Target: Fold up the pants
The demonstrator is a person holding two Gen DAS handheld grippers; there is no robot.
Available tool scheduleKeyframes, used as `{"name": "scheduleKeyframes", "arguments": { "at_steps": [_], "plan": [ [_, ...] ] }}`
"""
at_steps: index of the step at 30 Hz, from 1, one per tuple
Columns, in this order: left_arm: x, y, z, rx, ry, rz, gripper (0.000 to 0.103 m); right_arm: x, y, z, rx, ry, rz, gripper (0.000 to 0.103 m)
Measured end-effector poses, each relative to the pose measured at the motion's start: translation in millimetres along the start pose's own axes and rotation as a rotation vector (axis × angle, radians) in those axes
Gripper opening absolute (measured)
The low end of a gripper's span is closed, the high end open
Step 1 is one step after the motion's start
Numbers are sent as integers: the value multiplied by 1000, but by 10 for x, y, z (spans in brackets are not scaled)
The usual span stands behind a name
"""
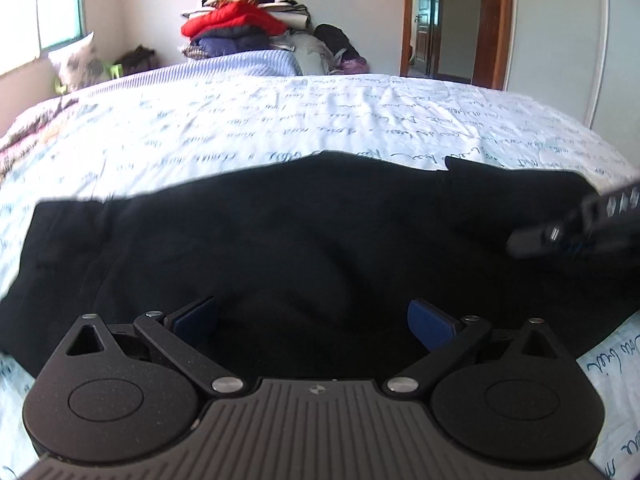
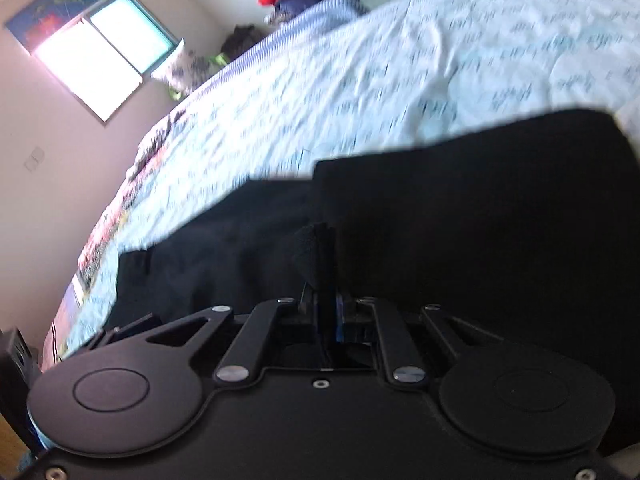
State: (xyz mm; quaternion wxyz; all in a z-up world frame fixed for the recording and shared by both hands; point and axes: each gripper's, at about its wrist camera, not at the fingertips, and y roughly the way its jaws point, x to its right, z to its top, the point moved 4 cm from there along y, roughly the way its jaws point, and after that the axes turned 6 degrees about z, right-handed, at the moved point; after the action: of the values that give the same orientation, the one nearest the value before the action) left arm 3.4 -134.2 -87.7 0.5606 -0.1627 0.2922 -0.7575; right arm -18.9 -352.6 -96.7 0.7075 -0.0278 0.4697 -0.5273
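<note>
Black pants (image 1: pixel 280 232) lie spread across the near part of the bed, with one part lifted over the rest on the right (image 2: pixel 480 208). My left gripper (image 1: pixel 314 320) hovers just above the cloth; its blue pads (image 1: pixel 430 328) stand wide apart with nothing between them. In the right wrist view my right gripper (image 2: pixel 320 252) is shut, and a tuft of the black pants fabric is pinched between its fingers. That same right gripper (image 1: pixel 560 232) shows blurred at the right edge of the left wrist view, over the pants.
The bed carries a white sheet with blue handwriting print (image 1: pixel 320 120). A pile of clothes with a red jacket (image 1: pixel 236 20) stands beyond the far edge. A window (image 2: pixel 96 52) is on the left wall, a doorway (image 1: pixel 444 20) at the back right.
</note>
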Motion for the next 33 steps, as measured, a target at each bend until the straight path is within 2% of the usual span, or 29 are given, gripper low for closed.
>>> {"name": "scheduleKeyframes", "arguments": {
  "at_steps": [3, 5, 10, 12, 17, 20, 22, 23, 25, 26, 28, 31, 33],
  "plan": [
    [-60, -17, -37, 9, -5, -15, 103, 11, -48, 29, 4, 17, 3, 10],
    [-68, -24, -39, 11, -3, -24, 102, -60, -47, 23, -12, -21, -18, 9],
    [-116, -76, -6, 24, -15, -69, 103, -483, 86, -236, -95, -342, -127, 10],
    [-113, -5, -52, -14, 10, -31, 103, -485, 84, -253, -91, -366, -136, 10],
    [-196, -73, -105, -3, -9, -40, 103, -401, 38, -210, -78, -303, -102, 10],
    [-193, -85, -107, -3, 0, -27, 103, -500, 16, -215, -52, -327, -100, 10],
    [-182, -85, -106, -3, -2, -23, 103, -487, 61, -251, -70, -328, -98, 17],
    [-188, -76, -101, -1, -3, -22, 103, -457, 115, -292, -100, -332, -97, 27],
    [-201, -94, -87, 4, -9, -17, 103, -508, 70, -313, -88, -340, -91, 34],
    [-229, -123, -72, 13, -24, -18, 103, -544, 21, -305, -85, -324, -76, 46],
    [-339, -207, -46, 34, -76, -26, 103, -615, -116, -293, -49, -298, -10, 59],
    [-627, -343, 23, 84, -147, -3, 103, -680, -283, -256, 4, -266, 46, 60],
    [-865, -367, 71, 97, -207, 20, 103, -638, -290, -212, 20, -174, 115, 60]
  ]
}}
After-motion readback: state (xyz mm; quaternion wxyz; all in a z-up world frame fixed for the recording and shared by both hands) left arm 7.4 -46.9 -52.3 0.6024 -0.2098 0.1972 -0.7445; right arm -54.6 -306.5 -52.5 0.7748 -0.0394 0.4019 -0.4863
